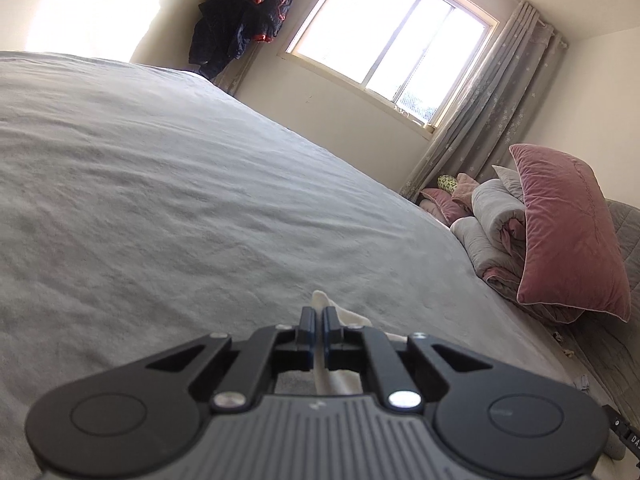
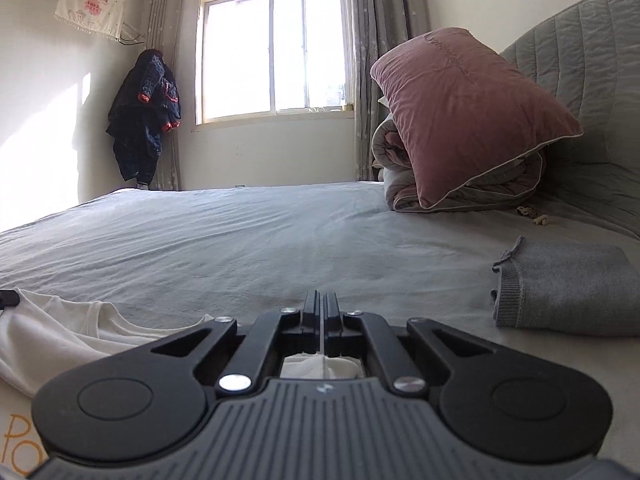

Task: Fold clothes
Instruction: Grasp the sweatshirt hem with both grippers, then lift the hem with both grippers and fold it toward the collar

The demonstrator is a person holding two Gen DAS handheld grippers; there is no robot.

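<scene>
A white garment (image 2: 60, 332) lies on the grey bed sheet (image 2: 240, 240), spread to the left of my right gripper. My right gripper (image 2: 321, 304) is shut on an edge of this white garment, whose cloth shows between and under the jaws. My left gripper (image 1: 319, 316) is shut on white cloth (image 1: 340, 364) too, with a fold sticking out past the fingertips just above the bed (image 1: 160, 200). A folded grey knit garment (image 2: 568, 292) lies on the bed to the right of the right gripper.
A pink pillow (image 2: 468, 112) leans on rolled grey bedding (image 2: 400, 184) against the quilted headboard (image 2: 580, 60). A window (image 2: 272, 52) with grey curtains is behind the bed. Dark clothes (image 2: 144, 112) hang in the corner.
</scene>
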